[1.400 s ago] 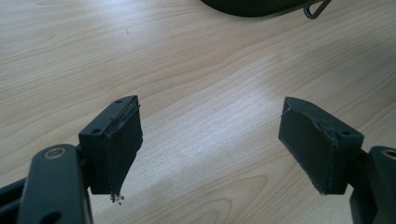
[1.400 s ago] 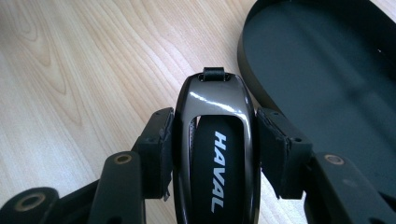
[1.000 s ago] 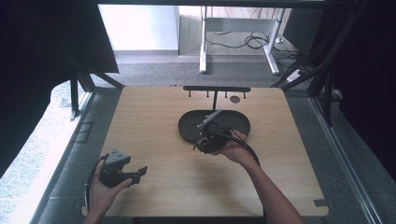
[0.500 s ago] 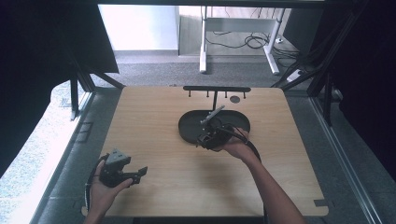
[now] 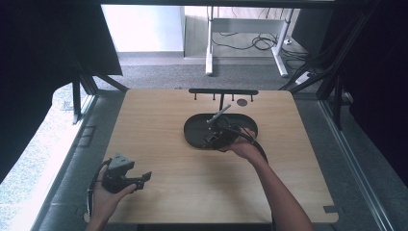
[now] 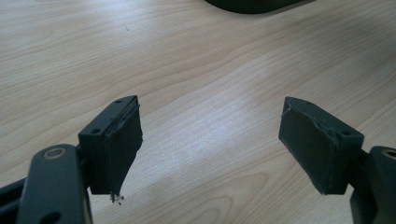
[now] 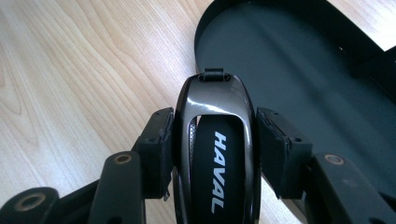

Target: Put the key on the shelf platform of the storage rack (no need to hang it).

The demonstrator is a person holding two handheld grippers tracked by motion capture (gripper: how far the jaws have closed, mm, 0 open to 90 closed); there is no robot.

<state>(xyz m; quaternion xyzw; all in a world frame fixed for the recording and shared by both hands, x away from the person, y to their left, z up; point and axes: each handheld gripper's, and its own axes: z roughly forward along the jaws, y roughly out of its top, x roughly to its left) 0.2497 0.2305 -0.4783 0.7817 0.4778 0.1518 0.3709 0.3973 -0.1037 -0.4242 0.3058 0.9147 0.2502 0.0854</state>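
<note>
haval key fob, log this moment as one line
right gripper: shut on HAVAL key fob at black tray rim | left gripper: open, above table

I see a glossy dark key fob point(image 7: 215, 154), a matt black tray point(image 7: 299, 60), and a smooth pale wood-grain surface point(image 6: 196, 60).

High view: right gripper point(image 5: 217, 137) and hand cover part of the black tray point(image 5: 195, 130); what the jaws clasp is too small to make out there. Small round thing point(image 5: 242, 102) beside the black rack point(image 5: 223, 91): kind unclear.

Right gripper view: HAVAL key fob point(image 7: 215, 135) cut off at the bottom edge; its sides hidden behind the jaws. Tray runs off the top and right edges.

Left gripper view: tray a dark sliver cut by the top edge.
</note>
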